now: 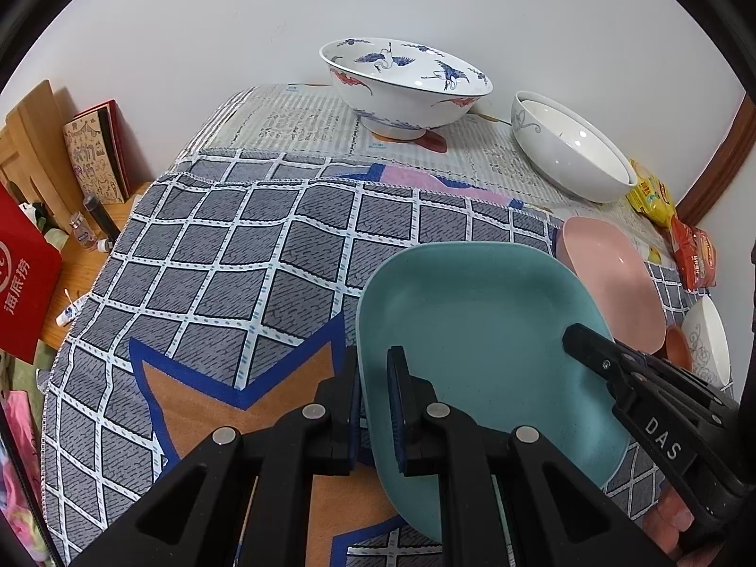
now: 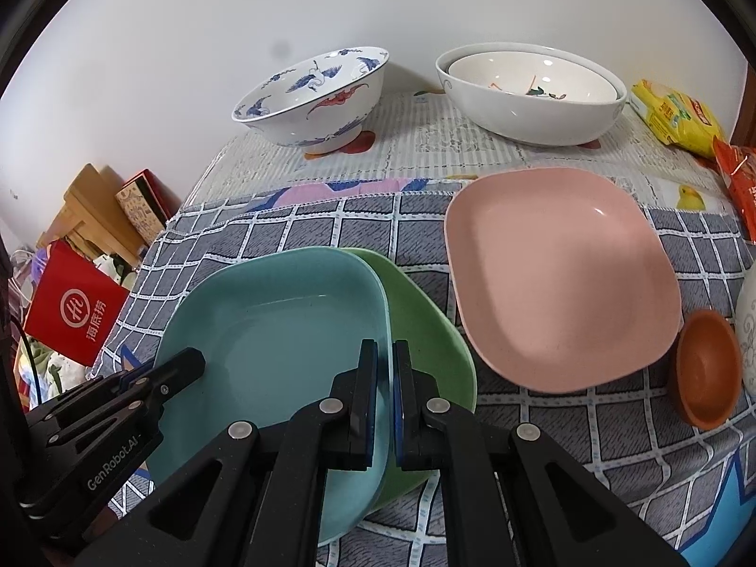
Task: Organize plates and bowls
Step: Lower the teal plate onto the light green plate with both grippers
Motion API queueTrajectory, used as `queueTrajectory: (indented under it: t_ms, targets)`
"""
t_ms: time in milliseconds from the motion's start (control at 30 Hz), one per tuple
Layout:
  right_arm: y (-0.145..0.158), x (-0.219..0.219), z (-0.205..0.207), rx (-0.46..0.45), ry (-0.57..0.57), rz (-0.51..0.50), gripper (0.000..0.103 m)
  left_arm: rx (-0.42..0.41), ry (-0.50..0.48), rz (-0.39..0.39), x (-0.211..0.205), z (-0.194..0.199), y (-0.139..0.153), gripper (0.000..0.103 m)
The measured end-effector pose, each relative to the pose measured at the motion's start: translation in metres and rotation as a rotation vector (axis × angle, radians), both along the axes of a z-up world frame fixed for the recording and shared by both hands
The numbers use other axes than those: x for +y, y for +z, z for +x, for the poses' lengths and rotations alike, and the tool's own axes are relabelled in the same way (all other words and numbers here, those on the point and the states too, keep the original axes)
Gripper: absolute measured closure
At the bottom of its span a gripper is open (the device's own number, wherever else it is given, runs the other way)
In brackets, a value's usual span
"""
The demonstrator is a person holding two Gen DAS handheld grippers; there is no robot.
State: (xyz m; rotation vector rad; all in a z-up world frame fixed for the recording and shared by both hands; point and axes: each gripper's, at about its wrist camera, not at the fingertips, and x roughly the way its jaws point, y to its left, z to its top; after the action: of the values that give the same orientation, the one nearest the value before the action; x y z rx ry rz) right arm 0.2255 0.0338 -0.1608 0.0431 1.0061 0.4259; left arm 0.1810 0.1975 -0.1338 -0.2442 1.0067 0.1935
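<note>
A teal square plate (image 1: 472, 330) (image 2: 279, 330) is held at both sides. My left gripper (image 1: 374, 359) is shut on its left rim, one finger under and one over. My right gripper (image 2: 385, 347) is shut on its right rim. Each gripper shows in the other's view: the right gripper (image 1: 579, 338) and the left gripper (image 2: 189, 361). A green plate (image 2: 425, 330) lies partly under the teal one; the left wrist view hides it. A pink plate (image 2: 557, 279) (image 1: 609, 274) rests on the checked cloth to the right.
At the back stand a crane-painted bowl (image 2: 312, 99) (image 1: 401, 90) and two nested white bowls (image 2: 529, 94) (image 1: 571, 151). A small brown bowl (image 2: 706, 368) and a white patterned bowl (image 1: 706, 340) sit far right. Snack packets (image 2: 675, 115) lie back right. A red box (image 2: 75, 307) is beyond the left table edge.
</note>
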Motion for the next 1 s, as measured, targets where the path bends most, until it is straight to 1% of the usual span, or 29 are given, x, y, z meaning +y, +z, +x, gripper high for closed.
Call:
queueTrajectory:
  t_ms: [400, 500, 567, 633, 833, 933, 1000]
  targets:
    - [-0.006, 0.001, 0.010, 0.001, 0.011, -0.021, 0.091, 0.005, -0.010, -0.013, -0.004, 0.001, -0.003, 0.092]
    - [-0.007, 0.000, 0.011, 0.006, 0.014, -0.028, 0.088, 0.007, -0.015, -0.017, -0.005, 0.001, -0.004, 0.092]
    - [-0.008, 0.000, 0.011, 0.011, 0.013, -0.024, 0.083, 0.011, -0.019, -0.024, -0.006, 0.001, -0.005, 0.092]
    - [-0.007, -0.001, 0.011, 0.011, 0.013, -0.020, 0.081, 0.017, -0.020, -0.026, -0.007, 0.000, -0.007, 0.092]
    - [-0.001, -0.003, 0.008, 0.001, 0.018, -0.011, 0.079, 0.020, -0.021, -0.025, -0.009, -0.003, -0.006, 0.092]
    - [0.003, -0.006, 0.005, -0.003, 0.020, 0.000, 0.074, 0.021, -0.025, -0.025, -0.010, -0.004, -0.005, 0.092]
    - [0.006, -0.008, 0.001, -0.009, 0.020, 0.001, 0.073, 0.022, -0.027, -0.021, -0.012, -0.005, -0.003, 0.092]
